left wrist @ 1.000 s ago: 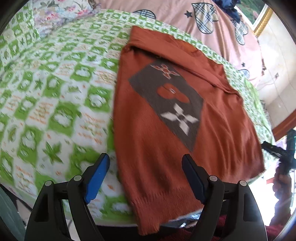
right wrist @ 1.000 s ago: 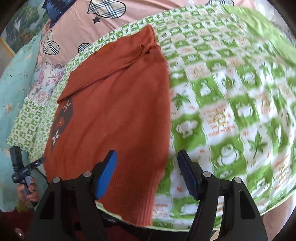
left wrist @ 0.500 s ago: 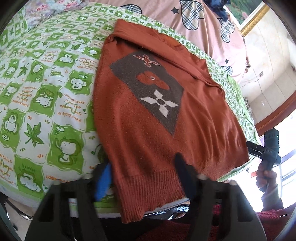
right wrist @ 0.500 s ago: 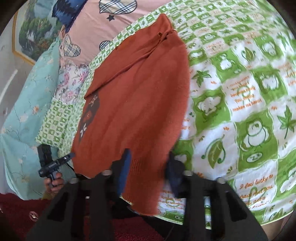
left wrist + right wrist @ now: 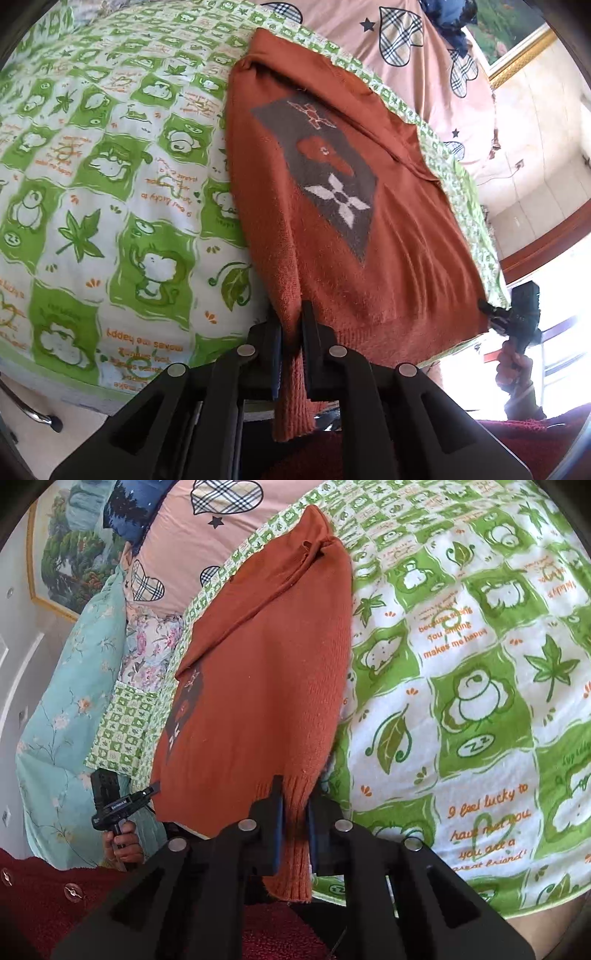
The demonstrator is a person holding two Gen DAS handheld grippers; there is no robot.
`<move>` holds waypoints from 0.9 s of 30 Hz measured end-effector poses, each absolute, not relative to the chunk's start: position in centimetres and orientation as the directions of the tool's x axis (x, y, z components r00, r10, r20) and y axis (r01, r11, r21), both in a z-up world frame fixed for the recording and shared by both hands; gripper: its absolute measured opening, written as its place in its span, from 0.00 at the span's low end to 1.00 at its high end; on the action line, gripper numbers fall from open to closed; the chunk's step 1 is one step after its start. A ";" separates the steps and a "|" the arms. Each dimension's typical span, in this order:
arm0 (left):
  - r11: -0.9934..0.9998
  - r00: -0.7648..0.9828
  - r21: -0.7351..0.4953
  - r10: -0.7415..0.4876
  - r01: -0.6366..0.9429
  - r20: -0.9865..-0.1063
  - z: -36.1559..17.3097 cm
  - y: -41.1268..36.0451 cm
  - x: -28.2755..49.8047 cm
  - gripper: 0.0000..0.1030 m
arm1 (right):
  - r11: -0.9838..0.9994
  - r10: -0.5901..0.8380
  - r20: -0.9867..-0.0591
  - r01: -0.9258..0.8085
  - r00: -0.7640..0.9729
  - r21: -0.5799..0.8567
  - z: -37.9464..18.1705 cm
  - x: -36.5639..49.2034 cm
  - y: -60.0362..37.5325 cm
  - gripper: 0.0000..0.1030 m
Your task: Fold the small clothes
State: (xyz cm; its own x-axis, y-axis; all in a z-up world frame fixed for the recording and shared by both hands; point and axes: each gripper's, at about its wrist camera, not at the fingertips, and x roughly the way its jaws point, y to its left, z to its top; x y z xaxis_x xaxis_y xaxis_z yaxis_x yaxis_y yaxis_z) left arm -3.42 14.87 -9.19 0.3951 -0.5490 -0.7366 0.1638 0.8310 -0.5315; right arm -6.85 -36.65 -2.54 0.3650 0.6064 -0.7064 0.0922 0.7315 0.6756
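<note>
A rust-orange knit sweater (image 5: 369,229) with a grey patch on its chest lies flat on the green-and-white patterned bed cover (image 5: 110,184); its sleeves are folded in across the top. My left gripper (image 5: 291,332) is shut on the ribbed hem at the sweater's bottom left corner. My right gripper (image 5: 295,812) is shut on the ribbed hem at the bottom right corner of the sweater (image 5: 258,686). Each gripper shows small in the other's view, at the far hem corner: the right one (image 5: 491,314) and the left one (image 5: 147,794).
A pink quilt with plaid hearts (image 5: 424,55) lies beyond the sweater. A light blue floral cover (image 5: 66,720) hangs at the left in the right wrist view. The bed's near edge (image 5: 92,387) runs just ahead of my grippers. The person's dark red garment (image 5: 48,897) is below.
Both grippers moved down to the sweater's hem and went from open to shut on its two bottom corners.
</note>
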 end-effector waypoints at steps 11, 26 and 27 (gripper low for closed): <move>0.794 0.521 -0.572 -0.584 0.207 -0.622 -5.5 16.1 -4.1 0.05 | 0.659 0.646 -0.577 0.015 0.501 0.752 2.2 -4.4 -37.6 0.08; 0.811 0.718 -0.523 -0.525 0.261 -0.456 4.1 15.0 9.6 0.04 | 0.770 0.466 -0.593 0.029 0.657 0.637 5.9 13.8 -39.7 0.08; 0.821 0.726 -0.511 -0.511 0.255 -0.459 4.4 14.8 10.9 0.04 | 0.779 0.449 -0.607 0.044 0.656 0.625 5.5 15.7 -39.9 0.08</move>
